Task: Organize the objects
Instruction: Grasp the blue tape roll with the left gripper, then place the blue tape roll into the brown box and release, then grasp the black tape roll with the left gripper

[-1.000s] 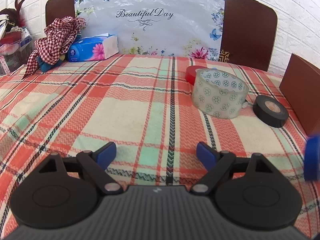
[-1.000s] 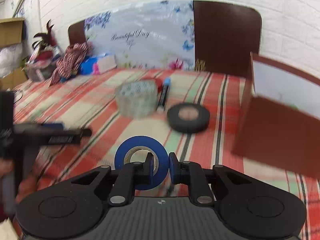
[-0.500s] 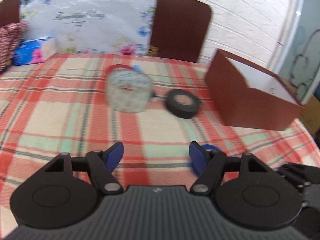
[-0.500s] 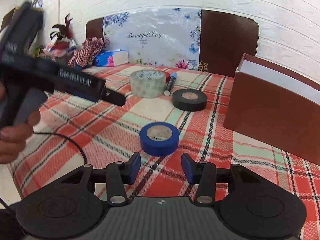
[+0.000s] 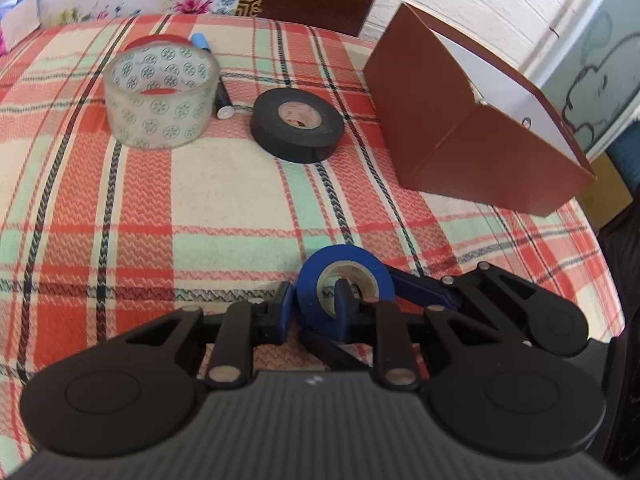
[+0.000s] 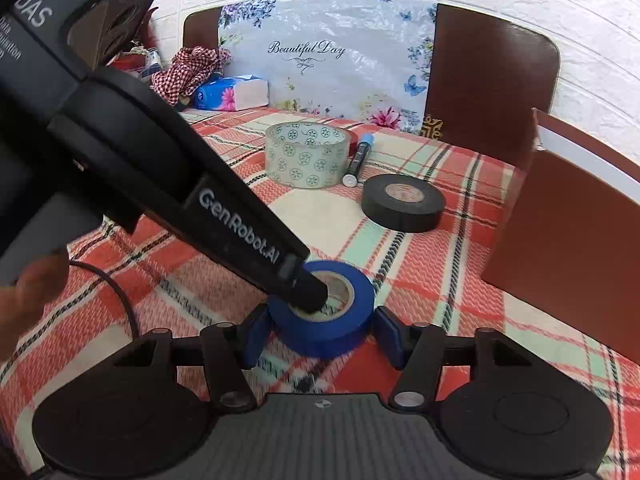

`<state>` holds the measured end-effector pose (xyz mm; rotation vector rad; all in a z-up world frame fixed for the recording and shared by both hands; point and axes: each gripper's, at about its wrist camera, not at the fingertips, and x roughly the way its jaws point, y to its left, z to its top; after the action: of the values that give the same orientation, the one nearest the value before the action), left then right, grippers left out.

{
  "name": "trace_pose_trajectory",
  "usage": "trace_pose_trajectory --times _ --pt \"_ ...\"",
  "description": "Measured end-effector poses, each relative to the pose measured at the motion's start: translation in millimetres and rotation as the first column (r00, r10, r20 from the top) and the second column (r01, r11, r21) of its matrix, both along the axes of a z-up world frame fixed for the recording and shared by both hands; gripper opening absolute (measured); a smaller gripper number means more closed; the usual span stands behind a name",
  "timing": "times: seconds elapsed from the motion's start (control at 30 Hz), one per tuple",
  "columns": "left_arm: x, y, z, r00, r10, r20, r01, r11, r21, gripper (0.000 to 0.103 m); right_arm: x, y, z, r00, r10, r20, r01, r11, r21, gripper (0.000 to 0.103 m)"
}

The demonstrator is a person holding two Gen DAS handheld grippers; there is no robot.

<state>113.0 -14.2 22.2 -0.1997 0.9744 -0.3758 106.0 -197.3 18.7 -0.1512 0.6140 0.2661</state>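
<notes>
A blue tape roll (image 5: 352, 276) (image 6: 332, 320) lies on the plaid tablecloth near the front edge. My left gripper (image 5: 314, 312) is shut on its wall, one finger inside the core, one outside. My right gripper (image 6: 320, 336) is open, its blue pads on either side of the roll. A black tape roll (image 5: 297, 125) (image 6: 403, 202), a clear patterned tape roll (image 5: 160, 96) (image 6: 306, 154) and a blue-capped marker (image 5: 218, 92) (image 6: 357, 158) lie further back. A red tape roll (image 5: 154, 42) sits behind the clear one.
An open brown box (image 5: 472, 128) (image 6: 568, 232) stands on the right. A tissue box (image 6: 232, 94) and a checked cloth (image 6: 188, 70) lie at the back left. A floral board (image 6: 320, 56) and a brown chair back (image 6: 488, 80) stand behind the table.
The right gripper set the blue roll down on the cloth and opened. The left gripper swung right, came to the roll and closed on its wall.
</notes>
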Motion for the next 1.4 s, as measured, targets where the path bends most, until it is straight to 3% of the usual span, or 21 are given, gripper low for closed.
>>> trace_pose_trajectory --times 0.1,0.2,0.33,0.43,0.53,0.63,0.7,0.73,0.77,0.97,1.07,1.13,1.2,1.23,1.37,1.4 --pt "-2.2 -0.2 10.1 1.000 0.003 0.005 -0.003 1.000 -0.013 0.023 -7.7 -3.7 4.6 0.999 -0.009 0.037 0.009 1.000 0.015 0.056" --pt "-7.5 -14.8 40.0 0.995 -0.032 0.092 0.031 0.999 0.013 0.023 -23.0 -6.2 20.9 0.987 -0.048 0.153 0.048 0.999 0.003 0.056" --pt "-2.7 -44.7 89.7 0.967 -0.090 0.237 0.088 0.996 0.021 0.023 -32.2 -26.1 54.4 0.935 -0.133 0.329 0.142 0.990 -0.004 0.057" --pt "10.4 -77.2 118.6 0.937 -0.140 0.320 0.133 0.990 0.045 0.023 -26.0 -52.6 75.2 0.893 -0.201 0.403 0.211 0.977 0.019 0.057" --pt "33.8 -109.0 127.1 0.921 -0.181 0.346 0.167 0.983 0.069 0.023 -9.4 -80.9 83.9 0.870 -0.261 0.419 0.266 0.963 0.047 0.057" --pt "64.1 -136.3 120.7 0.932 -0.183 0.314 0.170 0.983 0.069 0.028 14.6 -104.6 79.2 0.864 -0.310 0.396 0.311 0.948 0.063 0.058" --pt "78.5 -150.1 112.7 0.936 -0.172 0.307 0.146 0.984 0.106 0.052 30.0 -114.0 71.5 0.862 -0.350 0.367 0.360 0.932 0.043 0.073" --pt "80.0 -154.3 109.6 0.936 -0.158 0.315 0.120 0.983 0.136 0.052 31.3 -117.2 69.0 0.853 -0.370 0.368 0.382 0.923 0.043 0.073" --pt "81.0 -155.1 107.3 0.936 -0.154 0.318 0.109 0.982 0.153 0.052 28.3 -119.7 68.1 0.848 -0.378 0.373 0.387 0.921 0.055 0.072" --pt "48.4 -107.0 111.8 0.910 -0.116 0.398 0.086 0.992 0.093 0.056 -15.2 -113.6 64.3 0.812 -0.404 0.420 0.364 0.915 0.176 0.066" --pt "30.0 -54.2 101.2 0.912 -0.021 0.410 -0.020 0.995 0.097 0.058 -31.0 -94.8 63.4 0.833 -0.330 0.445 0.266 0.943 0.202 0.062" --pt "26.0 -14.9 83.7 0.927 0.064 0.369 -0.113 0.988 0.110 0.058 -29.3 -68.6 60.8 0.877 -0.224 0.426 0.163 0.971 0.175 0.056" --pt "25.3 21.3 59.2 0.936 0.162 0.313 -0.218 0.964 0.153 0.058 -18.4 -39.8 54.1 0.926 -0.126 0.356 0.082 0.987 0.137 0.048" --pt "24.9 37.9 46.1 0.936 0.208 0.285 -0.262 0.951 0.166 0.058 -9.8 -27.1 48.9 0.944 -0.093 0.316 0.059 0.992 0.113 0.042" --pt "17.9 89.8 -2.7 0.926 0.325 0.191 -0.356 0.921 0.160 0.058 38.9 13.1 32.6 0.971 -0.068 0.227 0.070 0.998 -0.001 0.041" --pt "8.2 94.1 -5.5 0.919 0.310 0.244 -0.348 0.928 0.131 0.060 51.2 21.2 30.5 0.979 -0.054 0.198 0.063 0.997 -0.039 0.041"
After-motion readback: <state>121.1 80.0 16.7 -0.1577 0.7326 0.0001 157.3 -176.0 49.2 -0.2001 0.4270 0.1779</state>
